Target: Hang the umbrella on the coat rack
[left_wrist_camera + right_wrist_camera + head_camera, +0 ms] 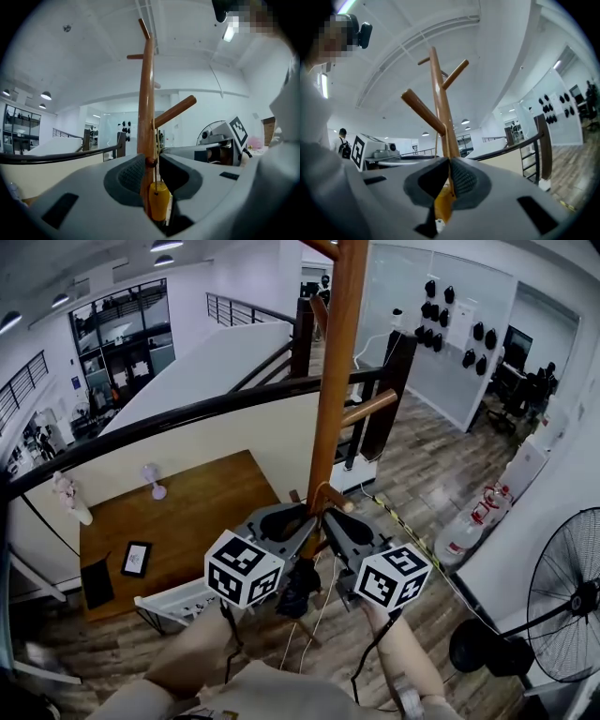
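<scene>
Although the head view hides the hook-up itself, it shows the left gripper (302, 526) and right gripper (333, 521) crowding the coat rack (336, 381) pole, with the dark umbrella (300, 589) dangling just beneath them. A railing (187, 418) runs behind the pole and a fan (572, 601) stands well apart, so backing toward the person looks free

Seen from the left gripper view, the jaws stand narrow around the yellow handle (158, 201). Its cord (154, 140) rises to the low peg (174, 111), apparently looped over it

From the right gripper view, the jaws are pinched together on that cord, just above the handle. Hanging seems nearly done; what remains is letting go and easing both grippers back without snagging the peg
</scene>
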The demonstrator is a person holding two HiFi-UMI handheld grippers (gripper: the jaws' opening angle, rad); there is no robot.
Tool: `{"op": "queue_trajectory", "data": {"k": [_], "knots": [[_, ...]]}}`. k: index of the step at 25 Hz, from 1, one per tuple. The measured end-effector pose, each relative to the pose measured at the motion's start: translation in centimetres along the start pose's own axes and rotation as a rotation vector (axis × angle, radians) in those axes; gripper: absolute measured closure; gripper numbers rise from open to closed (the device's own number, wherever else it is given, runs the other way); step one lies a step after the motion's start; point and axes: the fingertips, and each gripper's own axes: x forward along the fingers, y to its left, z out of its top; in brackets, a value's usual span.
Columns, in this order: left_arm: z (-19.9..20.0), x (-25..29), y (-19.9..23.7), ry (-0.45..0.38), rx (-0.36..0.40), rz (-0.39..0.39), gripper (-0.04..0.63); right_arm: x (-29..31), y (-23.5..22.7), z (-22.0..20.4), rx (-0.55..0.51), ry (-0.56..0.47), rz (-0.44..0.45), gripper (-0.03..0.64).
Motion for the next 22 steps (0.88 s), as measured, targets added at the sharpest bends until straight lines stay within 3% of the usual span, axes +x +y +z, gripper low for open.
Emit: {"op": "queue_trajectory", "data": {"k": [3, 9, 15, 22], "knots": [[0.7, -0.6, -0.2, -0.022, 0.026, 0.003, 0.479, -1.4, -0.3, 1.8, -0.014, -0.052, -0.021, 0.594], [4.0, -3.1, -0.3, -0.111, 0.080, 0.024, 0.509, -4.6, 0.1, 6.7, -0.169, -0.121, -0.093, 0.600], [6.3, -5.4, -1.5, -0.160, 0.226, 0.069, 0.524, -7.5, 1.2, 8.8, -0.350, -0.153, -0.207, 0.612], [5.6, -7.3, -2.2, -0.164, 0.264, 0.102, 0.555, -9.7, 2.4, 7.2, -0.314, -0.170, -0.216, 0.612]]}}
